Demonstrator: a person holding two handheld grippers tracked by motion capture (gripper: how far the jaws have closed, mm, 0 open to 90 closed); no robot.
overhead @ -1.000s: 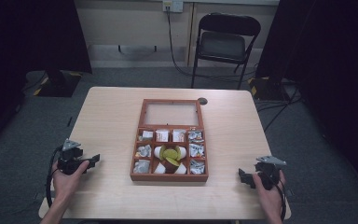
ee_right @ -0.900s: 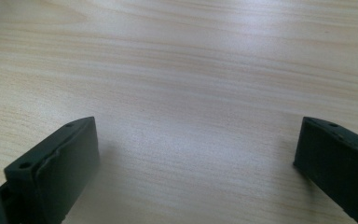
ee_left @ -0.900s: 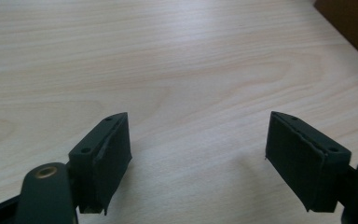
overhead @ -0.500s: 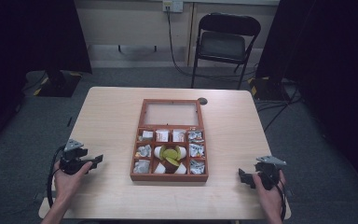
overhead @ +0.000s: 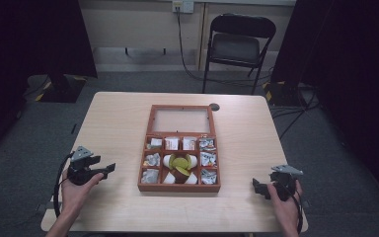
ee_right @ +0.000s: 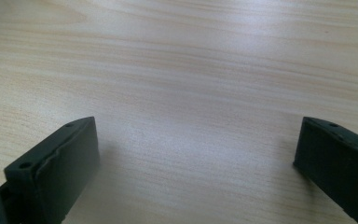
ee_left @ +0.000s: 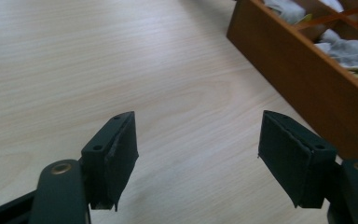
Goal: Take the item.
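Resting low over the table (overhead: 118,123), the left gripper (overhead: 109,169) has its jaws spread wide with nothing between them; in the left gripper view they frame bare wood, and the box (ee_left: 307,60) shows its brown side wall at the upper right, near but apart. The right gripper (overhead: 256,186) sits at the near right corner, jaws likewise wide and empty, pointing left across bare tabletop (ee_right: 182,84); it stands well apart from the box (overhead: 179,186).

Judging by this, the work has not yet begun: both hands wait on either side, and the step in hand is the approach. The next move likely calls for the left gripper to travel right and rise over the box wall, then come down into one cell without catching a divider; the jaws would need to narrow to fit.

The box lies at the table's middle, its lid (overhead: 181,120) open and lying flat on the far side. Small cells along the left, far and right edges hold white and pale packets (overhead: 152,160), seemingly tea bags; the larger middle cell holds white pieces and yellow-green pieces (overhead: 179,162), what exactly I cannot tell. A small dark disc (overhead: 214,106) lies just past the lid's far right corner.
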